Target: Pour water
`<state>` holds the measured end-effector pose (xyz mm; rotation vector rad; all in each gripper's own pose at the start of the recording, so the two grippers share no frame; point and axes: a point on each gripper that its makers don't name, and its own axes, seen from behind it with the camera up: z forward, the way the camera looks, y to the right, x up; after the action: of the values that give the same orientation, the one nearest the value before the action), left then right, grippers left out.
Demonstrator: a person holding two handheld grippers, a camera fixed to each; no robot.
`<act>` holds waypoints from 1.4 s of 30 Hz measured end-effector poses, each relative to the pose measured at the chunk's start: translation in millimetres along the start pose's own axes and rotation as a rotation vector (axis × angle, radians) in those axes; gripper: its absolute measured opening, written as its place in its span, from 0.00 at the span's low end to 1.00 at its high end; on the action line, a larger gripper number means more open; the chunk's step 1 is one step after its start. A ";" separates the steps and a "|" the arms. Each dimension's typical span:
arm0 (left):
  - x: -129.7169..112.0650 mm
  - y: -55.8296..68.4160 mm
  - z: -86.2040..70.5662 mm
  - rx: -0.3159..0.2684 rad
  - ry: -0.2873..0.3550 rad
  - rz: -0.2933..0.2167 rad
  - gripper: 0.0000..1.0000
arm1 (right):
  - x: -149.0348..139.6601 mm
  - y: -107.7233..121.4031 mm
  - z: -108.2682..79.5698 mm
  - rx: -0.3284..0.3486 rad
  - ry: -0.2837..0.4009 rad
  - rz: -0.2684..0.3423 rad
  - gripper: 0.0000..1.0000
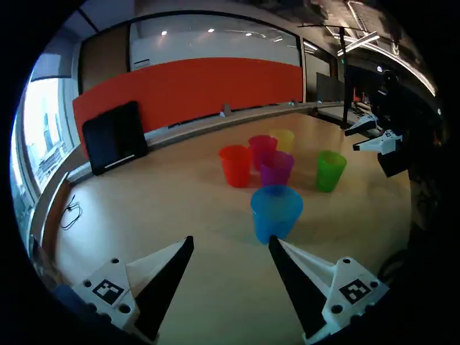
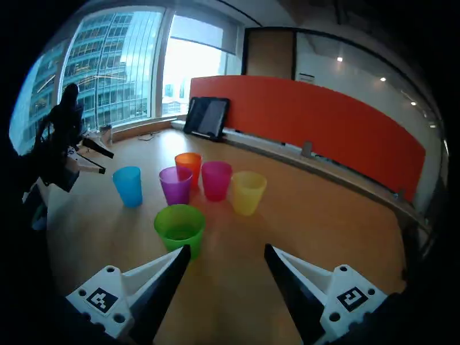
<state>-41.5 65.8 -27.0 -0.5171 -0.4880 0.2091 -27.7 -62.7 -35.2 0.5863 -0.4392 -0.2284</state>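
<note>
Several plastic cups stand grouped on a wooden table [image 1: 172, 201]. In the left gripper view the blue cup [image 1: 276, 213] is closest, just beyond my open left gripper [image 1: 230, 244]; behind it stand the purple [image 1: 276, 168], red-orange [image 1: 236, 165], magenta [image 1: 261, 149], yellow [image 1: 283, 140] and green [image 1: 330, 170] cups. In the right gripper view the green cup [image 2: 180, 229] sits just ahead of my open right gripper [image 2: 226, 252], slightly left. Beyond are the purple [image 2: 175, 184], orange [image 2: 188, 165], magenta [image 2: 216, 179], yellow [image 2: 248, 192] and blue [image 2: 128, 185] cups. Nothing is held.
The other gripper [image 1: 376, 141] shows at the right, held by a person; likewise at far left [image 2: 86, 155]. A dark tablet [image 1: 115, 137] leans against the orange wall panel [image 1: 195, 92]. A cable [image 1: 72, 213] lies near the table's left edge. Windows [image 2: 109, 69] are behind.
</note>
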 end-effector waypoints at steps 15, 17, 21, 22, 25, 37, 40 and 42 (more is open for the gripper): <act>56.0 -48.7 -30.2 0.230 0.277 -0.102 0.97 | 52.2 37.4 -16.7 -0.245 0.212 0.051 1.00; 64.3 -50.4 -35.0 0.251 0.312 -0.111 0.97 | 57.3 42.4 -19.3 -0.277 0.234 0.056 1.00; 79.1 -55.6 -45.6 0.301 0.381 -0.129 0.97 | 66.0 49.7 -23.6 -0.328 0.275 0.062 1.00; 81.4 -56.9 -47.8 0.313 0.396 -0.134 0.97 | 68.6 51.5 -25.0 -0.340 0.286 0.067 1.00; 87.7 -60.2 -53.8 0.344 0.434 -0.150 0.97 | 76.9 56.7 -30.1 -0.378 0.323 0.084 1.00; 97.9 -65.6 -67.9 0.418 0.514 -0.193 0.97 | 98.5 73.0 -53.2 -0.511 0.467 0.167 1.00; 96.0 -67.1 -68.8 0.442 0.513 -0.189 0.97 | 101.6 73.3 -57.5 -0.525 0.491 0.182 1.00; 94.8 -69.3 -70.1 0.463 0.513 -0.186 0.97 | 104.1 73.4 -60.7 -0.534 0.505 0.185 1.00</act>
<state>80.1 6.7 -6.9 -0.0590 0.0217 0.0028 98.4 -8.1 -3.2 0.0640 0.0659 -0.0102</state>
